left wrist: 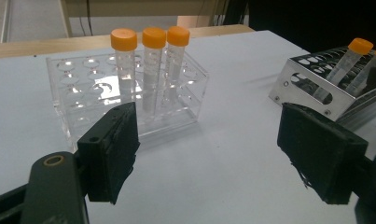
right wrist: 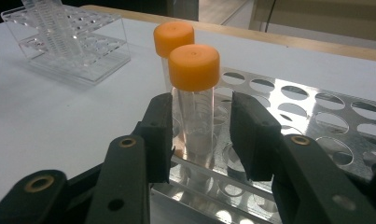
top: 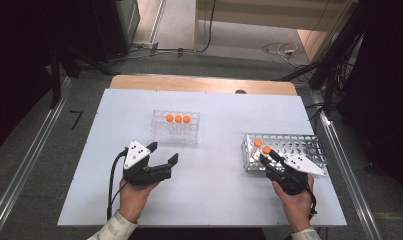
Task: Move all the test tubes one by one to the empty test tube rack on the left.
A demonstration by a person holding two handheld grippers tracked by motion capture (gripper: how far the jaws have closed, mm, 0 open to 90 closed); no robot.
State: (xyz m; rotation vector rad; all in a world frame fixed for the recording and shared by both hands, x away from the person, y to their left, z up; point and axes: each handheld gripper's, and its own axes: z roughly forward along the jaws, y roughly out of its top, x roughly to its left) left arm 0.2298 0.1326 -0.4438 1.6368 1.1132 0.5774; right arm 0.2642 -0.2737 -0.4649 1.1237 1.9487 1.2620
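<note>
The right gripper, jaws narrowed around but not quite pinching an orange-capped tube in the metal rack, sits at four o'clock on the table; the left gripper hangs wide open, empty.

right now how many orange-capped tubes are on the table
5: three tubes stand in a row in the clear rack; two tubes stand in the metal rack, the nearer one between the right gripper jaws.

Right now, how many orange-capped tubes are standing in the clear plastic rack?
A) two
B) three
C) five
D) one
B: in the left gripper view three orange-capped tubes stand side by side in the clear plastic rack; the high view shows the same three caps in a row there.
</note>
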